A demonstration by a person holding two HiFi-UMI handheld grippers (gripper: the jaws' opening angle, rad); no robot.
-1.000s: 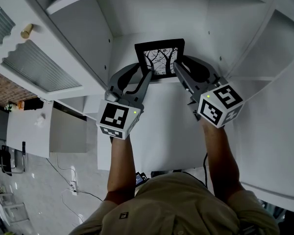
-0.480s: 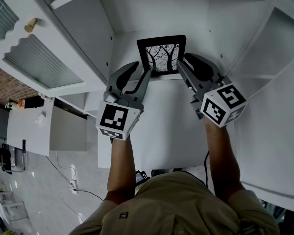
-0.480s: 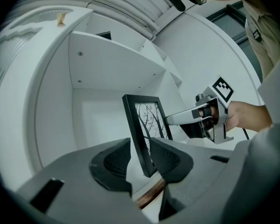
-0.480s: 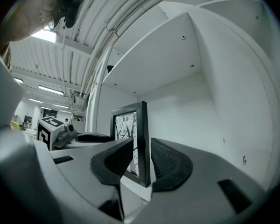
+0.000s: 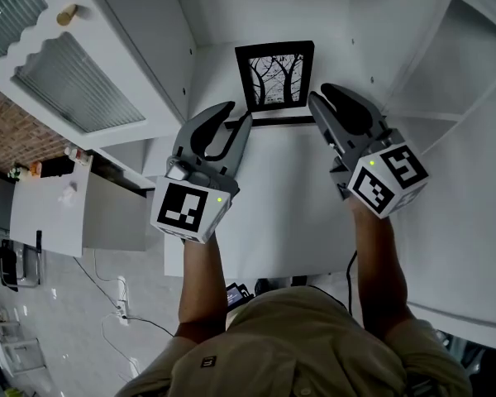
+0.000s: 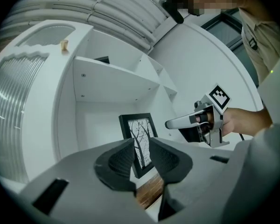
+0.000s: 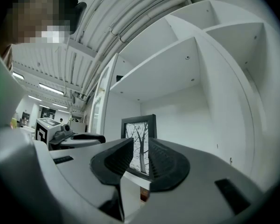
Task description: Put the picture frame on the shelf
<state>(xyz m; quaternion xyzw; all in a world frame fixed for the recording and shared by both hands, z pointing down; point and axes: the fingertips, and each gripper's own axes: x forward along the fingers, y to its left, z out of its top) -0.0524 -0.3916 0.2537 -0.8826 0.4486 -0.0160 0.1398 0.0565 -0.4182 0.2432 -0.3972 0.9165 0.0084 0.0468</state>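
Closest to the head camera, the person's forearms (image 5: 200, 284) are rising from the bottom edge, where the shoulders are being cut off, and both hands are hiding behind the grippers' marker cubes. Just past them, the left gripper (image 5: 234, 116) is hovering over the white shelf (image 5: 285, 197) with its jaws parted. They have just been closing a little, yet nothing is sitting between them. Beside it the right gripper (image 5: 320, 98) is likewise standing released, with a slim gap showing between its pads and nothing clamped. Just beyond both sets of tips, roughly midway between the two and with no pad pressing on it, the picture frame (image 5: 274, 77) is standing upright at the back of the shelf, its tree print facing the person. Each gripper view is showing the frame only through the slot between its jaws, which are covering its lower edge, so whatever is propping it up cannot be made out. Off to the left, a ribbed-glass cabinet door (image 5: 74, 85) is running out of the picture.
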